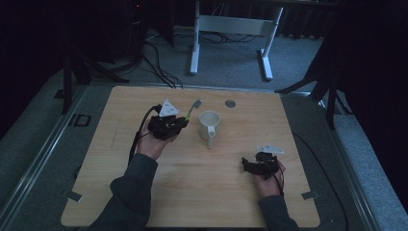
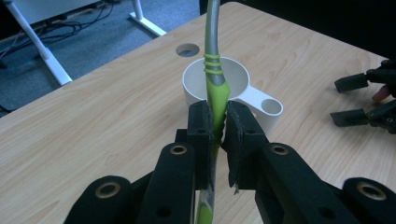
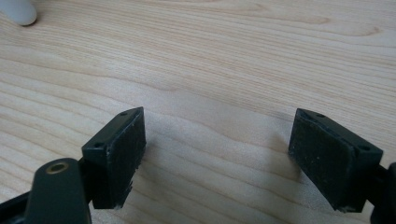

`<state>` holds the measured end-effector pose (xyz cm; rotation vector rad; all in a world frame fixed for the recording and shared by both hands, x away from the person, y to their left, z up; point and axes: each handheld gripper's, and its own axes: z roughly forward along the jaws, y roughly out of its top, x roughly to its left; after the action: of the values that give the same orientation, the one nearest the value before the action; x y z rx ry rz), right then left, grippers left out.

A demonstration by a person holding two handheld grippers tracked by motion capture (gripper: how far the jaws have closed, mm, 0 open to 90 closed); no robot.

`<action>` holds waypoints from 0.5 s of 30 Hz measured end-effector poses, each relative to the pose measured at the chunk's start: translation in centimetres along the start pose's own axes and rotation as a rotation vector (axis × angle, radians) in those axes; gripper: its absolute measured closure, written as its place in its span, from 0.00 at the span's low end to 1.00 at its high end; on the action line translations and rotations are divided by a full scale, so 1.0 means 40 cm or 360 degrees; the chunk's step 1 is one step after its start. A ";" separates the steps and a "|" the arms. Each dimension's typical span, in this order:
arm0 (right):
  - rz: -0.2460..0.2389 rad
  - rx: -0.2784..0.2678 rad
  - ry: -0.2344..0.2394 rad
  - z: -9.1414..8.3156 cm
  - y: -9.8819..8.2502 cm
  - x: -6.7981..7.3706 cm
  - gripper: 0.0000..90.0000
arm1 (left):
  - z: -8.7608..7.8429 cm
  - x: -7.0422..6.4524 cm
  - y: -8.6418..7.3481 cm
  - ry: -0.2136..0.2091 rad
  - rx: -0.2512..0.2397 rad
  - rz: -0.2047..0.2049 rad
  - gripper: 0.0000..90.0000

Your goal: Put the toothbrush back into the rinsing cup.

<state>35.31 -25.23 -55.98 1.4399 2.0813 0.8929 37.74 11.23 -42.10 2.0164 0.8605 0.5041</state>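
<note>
2 grippers sit over the wooden table (image 1: 202, 192). Nearest, at the right, the right gripper (image 1: 254, 166) rests low with its jaws spread wide and nothing between them; bare wood shows in the gap. Farther off, at the left, the left gripper (image 2: 217, 135) is clenched on a green and grey toothbrush (image 2: 213, 70), its head pointing far and right. Just right of it a white cup (image 1: 209, 126) stands upright, handle toward the near side.

If the brush is meant for the cup, I judge the thin handle could twist or slide in the narrow pinch, and a low pass could clip the rim and tip the cup.

Beyond the cup lies a small round hole (image 1: 230, 103). The bristles are too small and dim to make out, and the far room is mostly dark.
</note>
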 end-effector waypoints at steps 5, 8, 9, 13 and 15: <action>-0.0001 0.0000 0.0000 0.000 0.000 0.000 0.20 | -0.001 0.000 0.001 -0.0004 -0.0033 -0.0027 0.90; 0.0000 0.0000 0.0000 0.000 0.000 0.000 0.20 | 0.000 0.001 0.002 -0.0003 -0.0041 -0.0034 0.90; 0.0000 0.0000 0.0000 0.000 0.000 0.000 0.20 | 0.000 0.001 0.002 -0.0009 -0.0042 -0.0037 0.90; 0.0001 0.0000 0.0000 0.000 0.000 0.000 0.20 | 0.003 0.000 0.004 -0.0012 -0.0061 -0.0054 0.90; 0.0001 0.0000 0.0000 0.000 0.000 0.000 0.20 | 0.005 0.001 0.004 -0.0013 -0.0073 -0.0065 0.90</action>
<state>35.31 -25.23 -55.98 1.4404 2.0814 0.8932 37.94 11.07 -42.05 1.9540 0.8760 0.4882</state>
